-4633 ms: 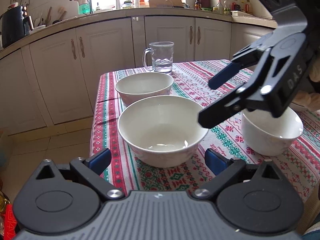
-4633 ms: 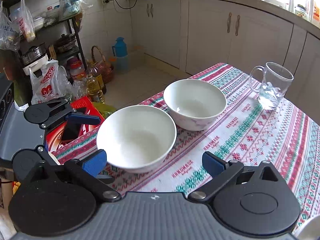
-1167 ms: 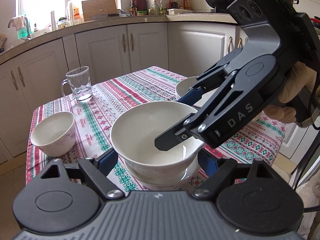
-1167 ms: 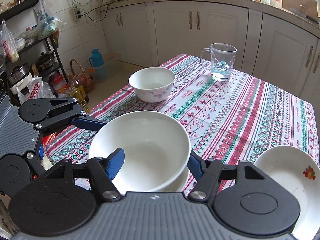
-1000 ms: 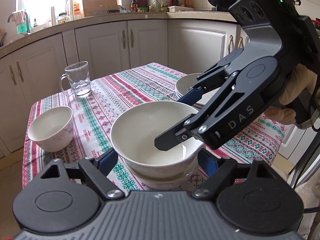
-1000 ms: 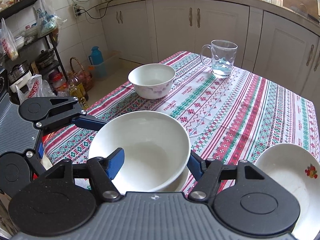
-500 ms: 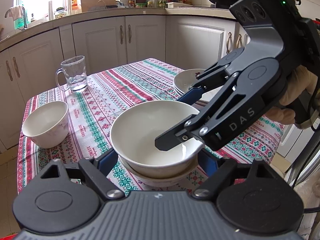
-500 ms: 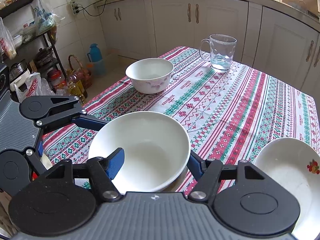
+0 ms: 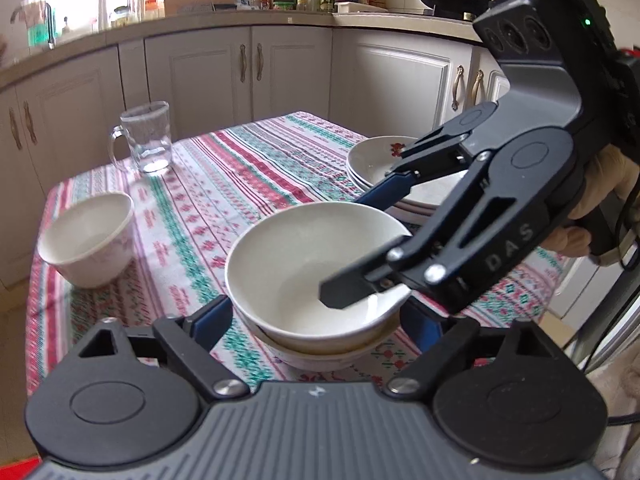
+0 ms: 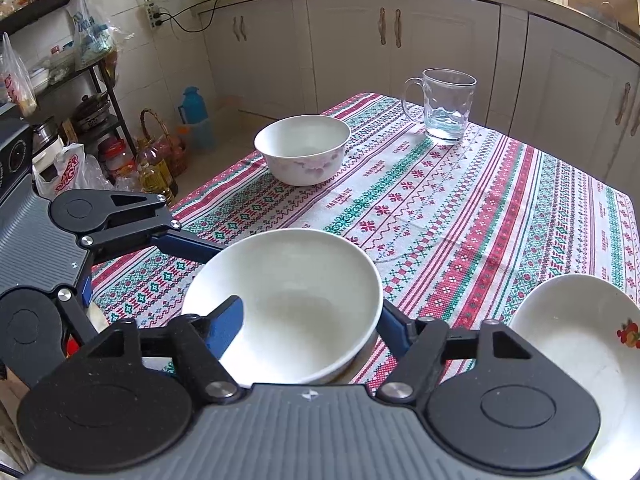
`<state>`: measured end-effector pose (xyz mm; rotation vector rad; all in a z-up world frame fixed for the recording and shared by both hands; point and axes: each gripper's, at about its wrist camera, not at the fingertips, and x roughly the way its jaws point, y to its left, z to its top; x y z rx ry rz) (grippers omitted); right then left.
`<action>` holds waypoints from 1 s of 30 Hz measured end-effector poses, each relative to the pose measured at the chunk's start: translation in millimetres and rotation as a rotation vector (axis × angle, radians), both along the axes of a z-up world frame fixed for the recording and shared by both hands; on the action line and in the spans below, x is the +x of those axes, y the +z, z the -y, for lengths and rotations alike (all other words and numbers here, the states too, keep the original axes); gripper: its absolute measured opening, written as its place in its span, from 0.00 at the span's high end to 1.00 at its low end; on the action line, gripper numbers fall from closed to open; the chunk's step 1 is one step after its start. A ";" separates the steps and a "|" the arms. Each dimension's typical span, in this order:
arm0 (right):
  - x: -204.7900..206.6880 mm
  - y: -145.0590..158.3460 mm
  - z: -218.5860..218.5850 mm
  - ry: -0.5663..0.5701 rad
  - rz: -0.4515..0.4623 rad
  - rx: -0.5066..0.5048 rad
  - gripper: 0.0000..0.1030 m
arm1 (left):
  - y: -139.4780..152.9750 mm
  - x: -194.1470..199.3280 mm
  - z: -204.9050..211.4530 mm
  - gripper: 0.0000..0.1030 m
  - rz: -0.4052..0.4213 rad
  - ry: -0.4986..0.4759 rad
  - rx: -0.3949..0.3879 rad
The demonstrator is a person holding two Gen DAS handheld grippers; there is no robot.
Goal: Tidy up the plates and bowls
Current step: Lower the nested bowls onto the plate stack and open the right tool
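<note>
A large white bowl (image 9: pixel 296 264) sits nested in a second bowl (image 9: pixel 320 354) near the table's front edge. It also shows in the right wrist view (image 10: pixel 288 304). My left gripper (image 9: pixel 316 318) has its fingers against the large bowl's two sides. My right gripper (image 10: pixel 308 322) straddles the same bowl, one finger (image 10: pixel 226 322) over the rim inside it and the other outside; it also shows in the left wrist view (image 9: pixel 372 248). A smaller white bowl (image 10: pixel 302 154) with a floral print stands further back, also seen by the left wrist (image 9: pixel 86 240).
A stack of white plates (image 9: pixel 380 164) with a red motif stands to the right, also seen by the right wrist (image 10: pixel 580 348). A glass mug (image 10: pixel 444 106) stands at the far edge of the patterned tablecloth (image 10: pixel 460 208). Kitchen cabinets lie behind; bottles and bags lie on the floor at the left.
The large bowl has come down with both grippers and now sits inside the second bowl. Earlier it stood alone on the table between the two other bowls.
</note>
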<state>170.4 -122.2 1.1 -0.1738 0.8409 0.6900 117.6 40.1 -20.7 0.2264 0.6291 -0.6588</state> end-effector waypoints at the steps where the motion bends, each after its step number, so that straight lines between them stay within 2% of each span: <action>1: -0.9 -0.2 0.2 0.003 0.002 0.000 0.20 | 0.2 -1.5 0.5 0.09 0.012 -0.001 0.010; 12: -12.0 1.7 10.4 -0.008 0.024 -0.008 0.16 | 5.6 -7.0 -22.5 0.06 -0.012 0.034 -0.010; 17: -11.8 -2.0 18.1 -0.042 0.012 0.021 0.16 | 4.2 -9.6 -37.2 0.05 -0.028 0.060 -0.017; 23: -10.5 -7.9 23.4 -0.078 -0.017 0.049 0.15 | 5.6 -11.2 -54.3 0.05 0.020 0.092 -0.024; 27: -9.7 3.1 19.6 -0.066 0.000 0.037 0.15 | 5.0 -3.8 -67.2 0.05 0.043 0.110 -0.015; 30: -3.2 19.7 12.0 -0.050 0.029 0.017 0.06 | 2.8 7.4 -79.4 0.04 0.055 0.153 -0.008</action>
